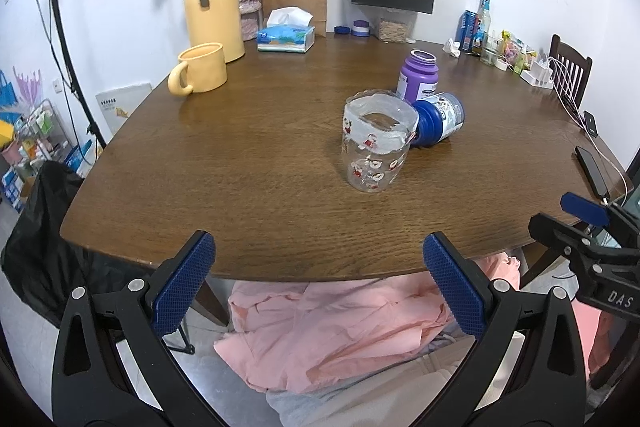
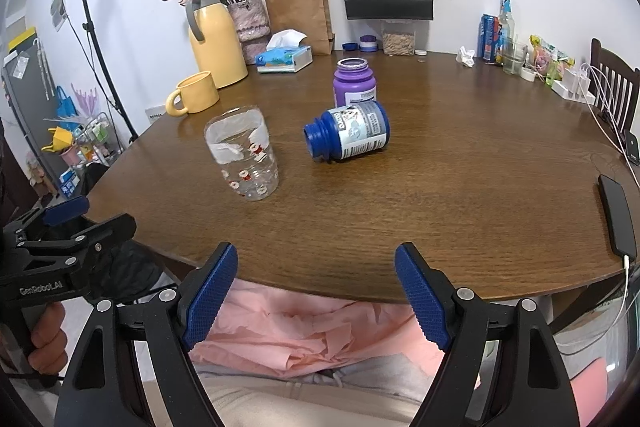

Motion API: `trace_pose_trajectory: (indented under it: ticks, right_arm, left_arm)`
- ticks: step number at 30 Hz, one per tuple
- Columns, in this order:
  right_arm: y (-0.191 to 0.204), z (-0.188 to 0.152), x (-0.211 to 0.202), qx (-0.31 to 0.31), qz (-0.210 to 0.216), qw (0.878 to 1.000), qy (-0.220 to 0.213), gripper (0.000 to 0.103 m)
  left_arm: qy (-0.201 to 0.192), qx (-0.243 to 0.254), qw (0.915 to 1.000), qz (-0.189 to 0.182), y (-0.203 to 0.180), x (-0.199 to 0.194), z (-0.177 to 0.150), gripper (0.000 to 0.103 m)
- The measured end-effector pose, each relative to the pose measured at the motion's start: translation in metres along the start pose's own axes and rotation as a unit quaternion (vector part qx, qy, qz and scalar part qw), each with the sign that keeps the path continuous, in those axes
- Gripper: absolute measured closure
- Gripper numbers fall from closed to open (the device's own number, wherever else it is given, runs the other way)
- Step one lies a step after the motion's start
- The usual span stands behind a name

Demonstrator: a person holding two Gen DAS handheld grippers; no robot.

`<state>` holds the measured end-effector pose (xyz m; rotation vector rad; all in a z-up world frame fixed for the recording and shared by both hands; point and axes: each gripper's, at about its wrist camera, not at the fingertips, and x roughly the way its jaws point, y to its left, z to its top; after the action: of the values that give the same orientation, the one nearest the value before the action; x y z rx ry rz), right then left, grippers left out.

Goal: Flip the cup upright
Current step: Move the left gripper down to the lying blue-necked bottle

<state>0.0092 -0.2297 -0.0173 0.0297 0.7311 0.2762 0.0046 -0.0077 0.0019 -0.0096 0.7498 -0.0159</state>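
- The big yellow jug with a grey handle (image 1: pixel 214 7) and the yellow mug (image 1: pixel 200 68) stand far back on the left of the brown wooden worktop (image 1: pixel 240 167), out of the way.
- The left claw (image 1: pixel 318 287) hangs just off the near edge of the worktop. Its two blue pads are wide apart and hold nothing.
- The clear plastic cup with little red and white pictures (image 1: pixel 376 141) stands in the middle of the worktop with its open mouth up. I think the flip is done, so both claws wait back from it.
- The purple jar with no lid (image 2: pixel 355 81) stands behind the cup. The blue jar with a white label (image 2: pixel 348 135) lies on its side just beside the cup. Its label is too blurry to read.
- The right claw (image 2: pixel 316 295) is also off the near edge, pads wide apart and empty.
- The right wrist view shows "GenRobot.AI" on the left tool; the left wrist view shows "DAS" on the right tool.
- A black phone (image 2: pixel 618 221) lies at the far right edge, plugged in.
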Motion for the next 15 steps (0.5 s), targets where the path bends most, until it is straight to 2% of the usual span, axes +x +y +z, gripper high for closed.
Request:
trace_pose_trajectory:
  ticks: [2, 6, 12, 15]
  right_arm:
    - [-0.005, 0.004, 0.001, 0.001, -0.003, 1.0, -0.01, 0.018]
    - [-0.022, 0.018, 0.015, 0.011, 0.005, 1.0, -0.021, 0.018]
    - [-0.056, 0.053, 0.045, 0.027, 0.025, 0.999, -0.029, 0.018]
    - [-0.07, 0.075, 0.06, 0.02, 0.032, 0.999, -0.025, 0.018]
  left_arm:
    - [-0.009, 0.005, 0.9999, 0.004, -0.002, 0.001, 0.002, 0.0]
    - [-0.012, 0.017, 0.9997, -0.012, -0.01, 0.009, 0.018, 0.0]
    - [-0.036, 0.045, 0.9975, -0.042, -0.038, 0.024, 0.061, 0.0]
    - [-0.023, 0.048, 0.9958, -0.075, -0.052, 0.042, 0.09, 0.0]
